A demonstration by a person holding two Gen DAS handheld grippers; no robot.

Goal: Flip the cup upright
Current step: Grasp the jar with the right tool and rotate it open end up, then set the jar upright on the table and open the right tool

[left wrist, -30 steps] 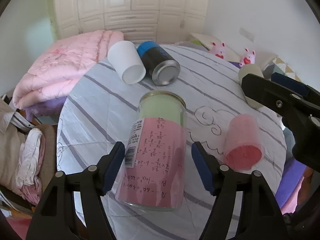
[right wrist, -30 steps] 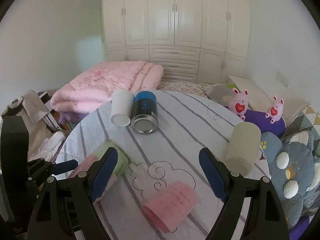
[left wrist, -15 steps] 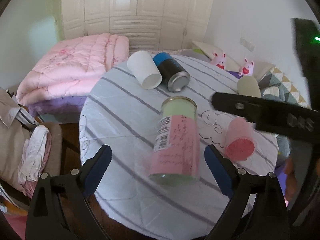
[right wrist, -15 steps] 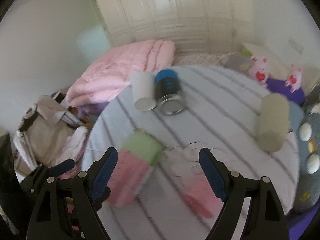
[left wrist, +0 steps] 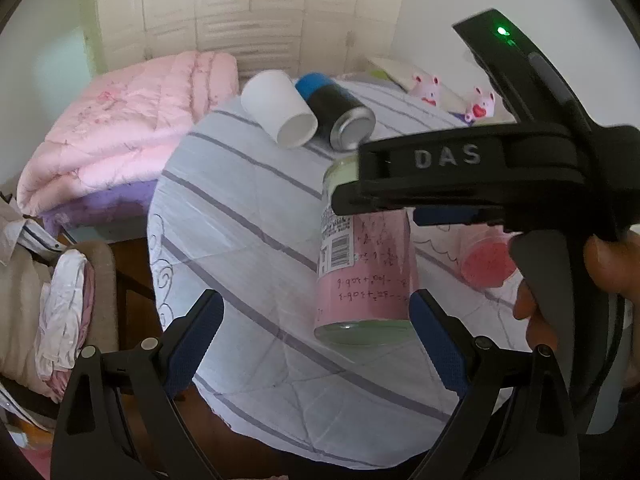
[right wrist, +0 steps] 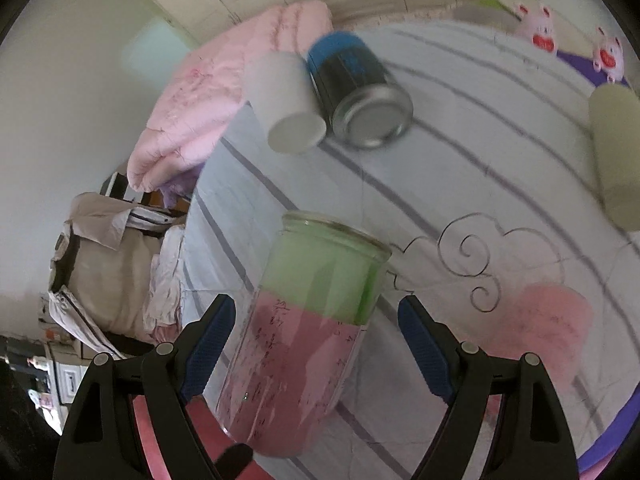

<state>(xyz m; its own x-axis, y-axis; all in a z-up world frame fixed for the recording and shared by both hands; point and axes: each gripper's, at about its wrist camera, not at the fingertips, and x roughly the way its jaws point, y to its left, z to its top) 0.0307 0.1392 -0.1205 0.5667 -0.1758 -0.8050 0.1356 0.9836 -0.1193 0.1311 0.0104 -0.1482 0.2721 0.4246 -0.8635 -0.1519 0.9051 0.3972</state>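
Note:
A glass cup [left wrist: 366, 276] with pink and green paper inside lies on its side on the round striped table [left wrist: 248, 216]. My left gripper [left wrist: 316, 344] is open and drawn back at the table's near edge, its fingers apart from the cup. My right gripper [right wrist: 316, 344] is open, with the cup [right wrist: 308, 332] lying between its blue pads [right wrist: 208, 340]; contact is not visible. In the left wrist view the right gripper's black body [left wrist: 480, 176] crosses over the cup's far end.
A white paper cup [left wrist: 280, 114] and a blue-and-black can [left wrist: 340, 116] lie at the table's far side. A pink cup [left wrist: 486, 258] lies to the right, a cream cup [right wrist: 616, 152] farther right. A pink quilt [left wrist: 120, 128] and clothes [left wrist: 60, 312] lie to the left.
My left gripper has pulled back from the glass cup toward the table's edge. My right gripper has swung left and down over the cup, which now lies between its fingers.

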